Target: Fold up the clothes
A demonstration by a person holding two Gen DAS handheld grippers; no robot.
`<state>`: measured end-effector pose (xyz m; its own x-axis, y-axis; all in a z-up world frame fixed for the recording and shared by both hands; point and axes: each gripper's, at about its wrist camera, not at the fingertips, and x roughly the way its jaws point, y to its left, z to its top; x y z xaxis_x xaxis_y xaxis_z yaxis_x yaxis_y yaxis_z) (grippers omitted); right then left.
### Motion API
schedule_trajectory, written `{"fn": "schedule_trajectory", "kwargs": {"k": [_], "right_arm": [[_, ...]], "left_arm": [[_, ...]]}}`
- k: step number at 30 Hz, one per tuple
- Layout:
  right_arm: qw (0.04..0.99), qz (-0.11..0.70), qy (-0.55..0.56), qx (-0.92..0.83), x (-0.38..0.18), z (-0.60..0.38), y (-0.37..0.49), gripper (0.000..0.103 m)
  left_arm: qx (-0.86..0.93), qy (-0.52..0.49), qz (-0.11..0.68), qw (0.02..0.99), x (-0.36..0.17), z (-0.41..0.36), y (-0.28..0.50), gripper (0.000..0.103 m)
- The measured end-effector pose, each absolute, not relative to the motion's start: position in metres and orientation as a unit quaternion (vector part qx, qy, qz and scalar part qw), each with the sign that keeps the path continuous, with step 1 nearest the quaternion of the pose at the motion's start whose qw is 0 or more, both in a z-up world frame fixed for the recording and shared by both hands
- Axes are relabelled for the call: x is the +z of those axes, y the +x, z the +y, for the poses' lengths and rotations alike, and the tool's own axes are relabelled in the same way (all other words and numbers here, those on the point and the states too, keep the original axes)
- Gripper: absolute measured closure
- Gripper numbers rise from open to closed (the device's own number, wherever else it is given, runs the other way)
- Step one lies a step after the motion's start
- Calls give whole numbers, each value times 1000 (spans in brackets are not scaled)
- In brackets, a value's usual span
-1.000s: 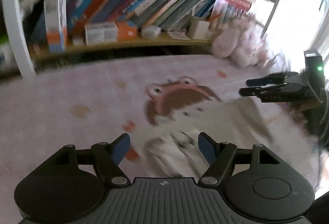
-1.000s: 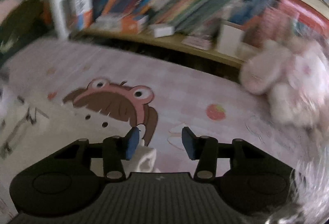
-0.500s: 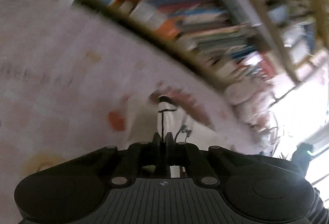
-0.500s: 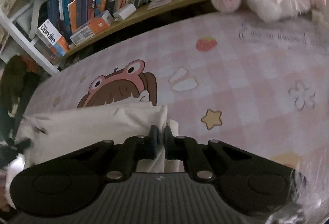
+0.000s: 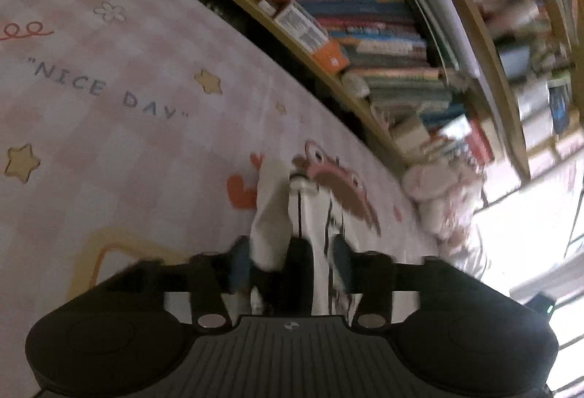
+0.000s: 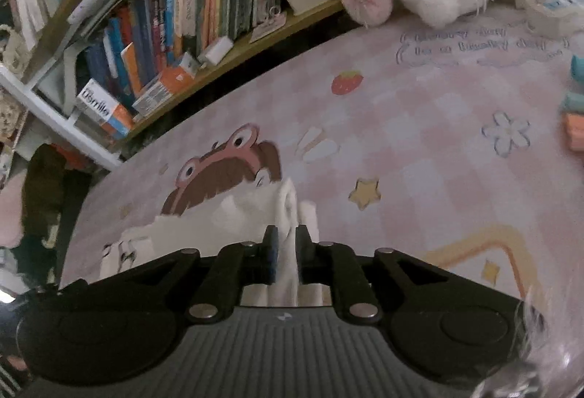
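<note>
Two claws work one white garment (image 6: pixel 233 215) lying on the pink checked bench (image 6: pixel 419 142), over its cartoon frog print. Left claw (image 5: pixel 288 259) has just been opening and stands released, jaws apart, with folds of the cloth between them. Right claw (image 6: pixel 286 248) has also been easing open slightly, a ridge of cloth between its near-closed jaws; whether it pinches, I cannot tell.

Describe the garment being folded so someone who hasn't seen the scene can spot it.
On the pink checked mat before the bookshelf, find the printed frog face. Just below it lies the white garment with thin black line markings, the only loose fabric on the mat.
</note>
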<state>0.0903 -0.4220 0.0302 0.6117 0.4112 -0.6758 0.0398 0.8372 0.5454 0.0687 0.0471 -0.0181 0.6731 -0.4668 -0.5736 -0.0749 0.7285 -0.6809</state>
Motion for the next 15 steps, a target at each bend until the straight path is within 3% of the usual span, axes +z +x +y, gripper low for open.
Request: {"fn": "schedule_trajectory", "kwargs": {"k": [3,6,7,8,15], "right_arm": [[857,436,246,122,35,-412,78,75],[857,448,220,126,33,-399,71,76],[857,450,214,128,31,-395,70,81],[858,453,208,128,30,-393,69,99],[853,465,207,115,21,-394,67,99]], "left_arm": [[-127,-341,395,844,-20,37,60,46],[-126,-327,405,844,-25,28,57,53],[-124,-321,411,844,-27,26,58,79],[-123,-320,415,843,-29,24,59,91],[-120,-349,420,829,-39,35,62,95]]}}
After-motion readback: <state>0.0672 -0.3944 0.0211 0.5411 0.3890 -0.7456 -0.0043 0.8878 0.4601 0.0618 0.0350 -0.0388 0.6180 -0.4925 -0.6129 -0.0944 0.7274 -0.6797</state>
